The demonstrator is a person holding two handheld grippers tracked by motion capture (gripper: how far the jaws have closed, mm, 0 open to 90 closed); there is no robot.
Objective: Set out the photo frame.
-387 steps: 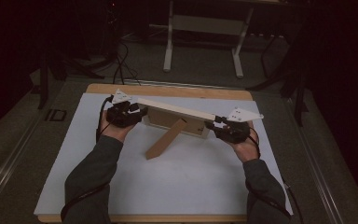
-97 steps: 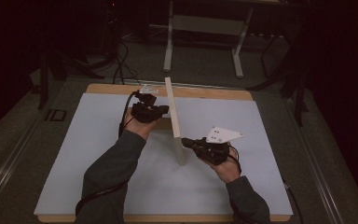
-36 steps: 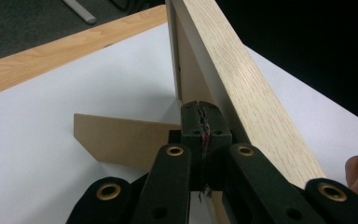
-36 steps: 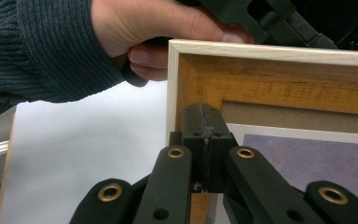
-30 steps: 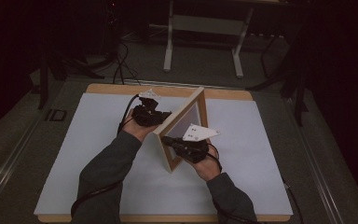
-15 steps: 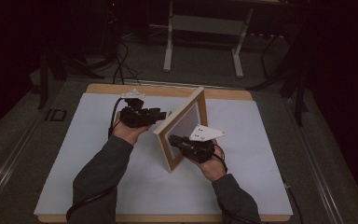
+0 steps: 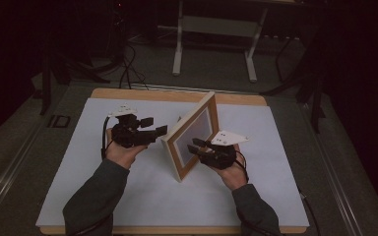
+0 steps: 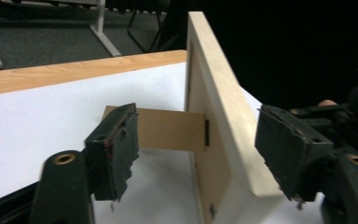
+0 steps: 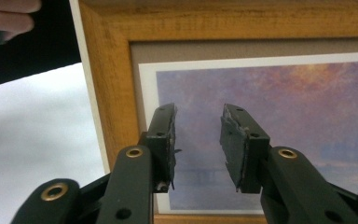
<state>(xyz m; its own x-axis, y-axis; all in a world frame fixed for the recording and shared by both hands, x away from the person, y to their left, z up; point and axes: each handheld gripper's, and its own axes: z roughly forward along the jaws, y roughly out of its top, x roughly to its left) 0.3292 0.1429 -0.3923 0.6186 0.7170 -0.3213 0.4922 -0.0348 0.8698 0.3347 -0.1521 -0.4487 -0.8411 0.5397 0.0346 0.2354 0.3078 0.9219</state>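
Observation:
A wooden picture frame (image 7: 189, 135) stands upright and tilted on the white table cover (image 7: 103, 196), its purple-sky picture (image 9: 270, 102) facing my right gripper. Behind the frame (image 8: 219, 88), a brown easel leg (image 8: 168, 129) sticks out and props it up. My left gripper (image 7: 155, 129) is open at the frame's back side, a short way from it, with its jaws wide (image 8: 196, 121). My right gripper (image 7: 195, 144) hovers close in front of the picture, and its jaws (image 9: 198, 116) are apart with nothing between them.
The wooden table edge (image 7: 177, 94) runs along the far side. A white metal stand (image 7: 211, 29) and cables (image 7: 125, 64) are on the dark floor beyond. A hand (image 9: 4, 18) and the right gripper (image 8: 354, 116) show past the frame's edges.
My left gripper has come off the frame's top edge and drawn back to the left. My right gripper has let go of the lower frame and shifted slightly right. The frame now stands by itself.

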